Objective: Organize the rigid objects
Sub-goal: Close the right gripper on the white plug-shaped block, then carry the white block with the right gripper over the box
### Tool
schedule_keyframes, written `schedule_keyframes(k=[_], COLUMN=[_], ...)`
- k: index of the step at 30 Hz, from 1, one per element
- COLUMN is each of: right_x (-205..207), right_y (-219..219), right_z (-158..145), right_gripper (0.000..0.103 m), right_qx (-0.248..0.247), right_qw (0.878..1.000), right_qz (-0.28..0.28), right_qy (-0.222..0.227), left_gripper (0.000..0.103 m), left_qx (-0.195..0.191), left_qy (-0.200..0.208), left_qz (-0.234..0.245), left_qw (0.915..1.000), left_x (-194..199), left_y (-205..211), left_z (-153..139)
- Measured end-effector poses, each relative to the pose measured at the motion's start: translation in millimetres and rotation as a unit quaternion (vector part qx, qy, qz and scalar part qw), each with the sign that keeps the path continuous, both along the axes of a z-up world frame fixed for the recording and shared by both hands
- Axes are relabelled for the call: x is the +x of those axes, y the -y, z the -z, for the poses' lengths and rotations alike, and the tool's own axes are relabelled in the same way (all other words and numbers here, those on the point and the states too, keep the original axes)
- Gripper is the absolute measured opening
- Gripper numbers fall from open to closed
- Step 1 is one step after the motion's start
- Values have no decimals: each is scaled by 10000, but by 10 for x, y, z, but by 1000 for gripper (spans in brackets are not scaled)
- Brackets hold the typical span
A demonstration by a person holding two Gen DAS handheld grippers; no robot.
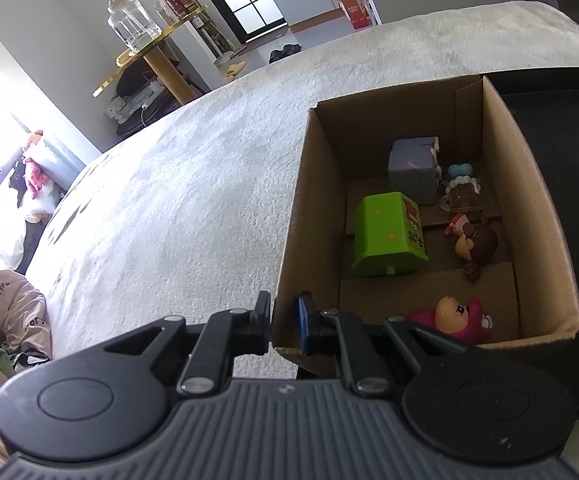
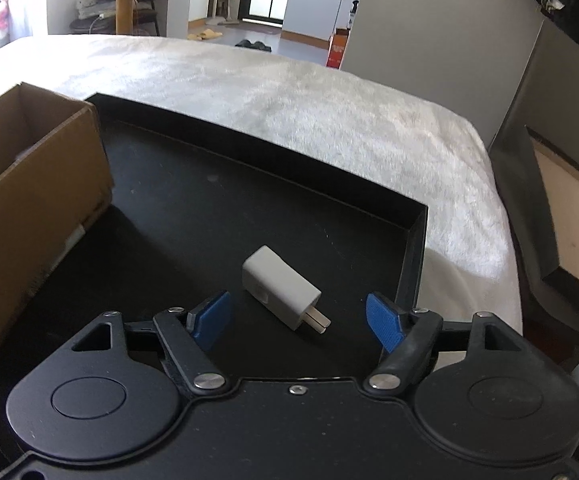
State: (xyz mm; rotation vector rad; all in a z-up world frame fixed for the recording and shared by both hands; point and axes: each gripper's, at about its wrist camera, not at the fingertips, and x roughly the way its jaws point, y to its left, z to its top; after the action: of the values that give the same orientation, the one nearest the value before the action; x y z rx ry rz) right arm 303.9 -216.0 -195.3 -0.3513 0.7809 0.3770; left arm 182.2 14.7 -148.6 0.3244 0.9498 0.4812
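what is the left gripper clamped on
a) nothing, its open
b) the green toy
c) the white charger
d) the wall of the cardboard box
d: the left gripper has its jaws closed on the near corner wall of the cardboard box, while the white charger lies loose on the black tray.

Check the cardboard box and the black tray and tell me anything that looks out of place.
The white charger plug lies alone on its side in the black tray, apart from the toys. In the cardboard box the green toy bin is tipped over, and the brown-haired figurine lies flat. Nothing looks damaged.
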Motion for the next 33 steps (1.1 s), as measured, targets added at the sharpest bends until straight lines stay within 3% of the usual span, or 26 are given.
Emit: schedule_keyframes(k=[8, 10, 12, 14, 21, 29, 33], right_x=[145, 150, 128, 81, -124, -268, -318], right_y=[-127, -165, -193, -206, -250, -257, -336], right_z=[117, 130, 117, 88, 6, -347, -501], right_gripper=[74, 68, 32, 21, 20, 20, 20], right_qx=[-150, -153, -137, -75, -47, 349, 324], right_qw=[9999, 9998, 9996, 9993, 9990, 9985, 9979], right_qz=[-57, -143, -248, -358, -429, -420, -541], right_qy=[-26, -68, -95, -115, -102, 1, 126], left_gripper=[13, 13, 13, 13, 13, 12, 12], left_qx=[0, -1, -7, -11, -93, -218, -347], left_qy=[-14, -15, -8, -5, 43, 123, 195], left_qz=[-1, -3, -5, -9, -15, -22, -30], left_qw=[10000, 10000, 10000, 10000, 9999, 9997, 9992], left_x=[5, 2, 2, 0, -14, -27, -47], left_y=[-4, -6, -7, -8, -37, -71, -109], left_z=[0, 2, 1, 4, -6, -24, -47])
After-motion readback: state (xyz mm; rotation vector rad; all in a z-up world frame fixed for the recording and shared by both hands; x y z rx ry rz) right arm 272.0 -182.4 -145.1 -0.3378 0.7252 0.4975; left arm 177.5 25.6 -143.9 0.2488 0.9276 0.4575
